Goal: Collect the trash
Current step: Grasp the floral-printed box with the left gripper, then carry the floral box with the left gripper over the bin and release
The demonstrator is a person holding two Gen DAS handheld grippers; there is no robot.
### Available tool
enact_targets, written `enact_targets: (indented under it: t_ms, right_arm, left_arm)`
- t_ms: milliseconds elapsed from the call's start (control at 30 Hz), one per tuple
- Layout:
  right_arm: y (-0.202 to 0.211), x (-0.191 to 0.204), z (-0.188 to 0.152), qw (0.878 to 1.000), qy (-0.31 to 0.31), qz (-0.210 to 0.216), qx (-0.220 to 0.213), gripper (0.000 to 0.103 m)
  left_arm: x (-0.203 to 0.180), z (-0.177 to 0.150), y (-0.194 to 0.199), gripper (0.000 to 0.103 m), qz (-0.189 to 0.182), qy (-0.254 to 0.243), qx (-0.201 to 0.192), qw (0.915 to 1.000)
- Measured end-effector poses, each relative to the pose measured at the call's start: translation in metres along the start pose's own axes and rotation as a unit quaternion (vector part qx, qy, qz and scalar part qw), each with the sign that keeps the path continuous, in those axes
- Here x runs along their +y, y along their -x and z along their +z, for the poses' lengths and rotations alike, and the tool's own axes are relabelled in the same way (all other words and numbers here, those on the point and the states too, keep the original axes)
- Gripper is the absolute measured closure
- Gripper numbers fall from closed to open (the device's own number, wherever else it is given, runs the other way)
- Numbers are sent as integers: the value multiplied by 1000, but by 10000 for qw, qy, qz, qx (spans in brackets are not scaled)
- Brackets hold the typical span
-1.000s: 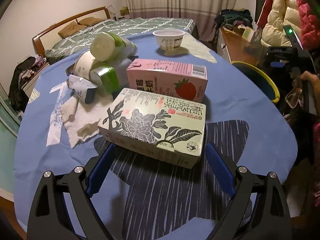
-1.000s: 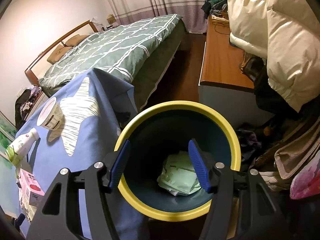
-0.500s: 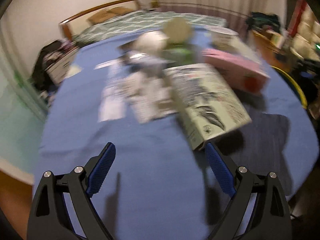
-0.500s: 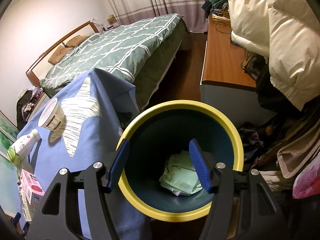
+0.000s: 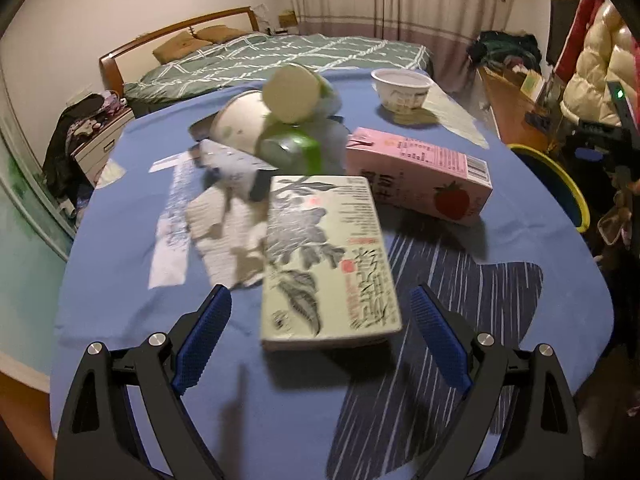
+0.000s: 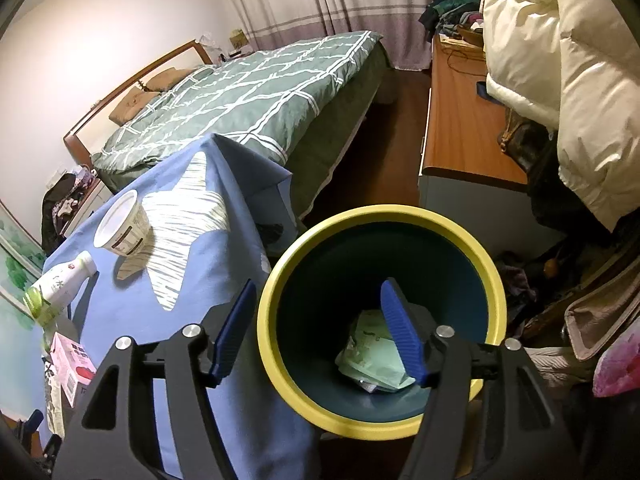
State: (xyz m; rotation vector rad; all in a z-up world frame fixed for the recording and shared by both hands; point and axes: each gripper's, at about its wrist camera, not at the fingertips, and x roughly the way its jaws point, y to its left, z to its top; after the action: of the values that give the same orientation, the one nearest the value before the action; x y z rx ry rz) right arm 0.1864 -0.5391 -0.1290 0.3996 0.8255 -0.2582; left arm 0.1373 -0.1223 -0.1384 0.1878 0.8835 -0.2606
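**Blue-clothed table, bin beside it**

On the blue tablecloth (image 5: 120, 208), your left gripper (image 5: 320, 340) stands spread around the pale green flower-printed carton (image 5: 324, 256). Your right gripper (image 6: 320, 332) hangs spread over the yellow-rimmed dark bin (image 6: 492, 276) beside the cloth.

Green carton (image 5: 326, 258) print smeared by blur, text unreadable. Pile behind it: bottle (image 5: 294, 120) overlaps the bowl (image 5: 236, 126) & a crumpled wrapper (image 5: 232, 168). Right wrist view: pink carton (image 6: 72, 362) half hidden at left, bin (image 6: 304, 240) rim partly behind the finger (image 6: 402, 338).
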Motion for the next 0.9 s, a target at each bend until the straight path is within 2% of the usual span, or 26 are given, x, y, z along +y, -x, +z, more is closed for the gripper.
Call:
enact_targets:
  t_ms: [100,200,367,467,533,667,900]
  right_arm:
    - [-2,-4,0,10000,-44,30,25,40]
    - [-6,-7,0,10000,-57,35,69,40]
    - [-11,-12,-1,9999,-111,70,111,40]
    - [-13,-11,-2,9998,-95,103,134,40]
    - [-14,-10,-3,9998,-79,117,139,40]
    - [-11,-10,-2,9998,-98,156,105,40]
    - [-2,-12,-2,9998,-97,175,17,40]
  left_arm:
    - [-2,5,-13,13,163,52,140,9998]
    - [-2,6,-22,18,164,34,264,9995]
    - [-4,1,-24,19,130,20,315,9994]
    - [-3,1,-28,28,87,60,362,9993]
    - [-3,0,-30,31,56,47,391,9992]
    - [-4,-4,-26,32,-27,-97,308,9995]
    - [4,-8,6,32,-188,-166,39,9997]
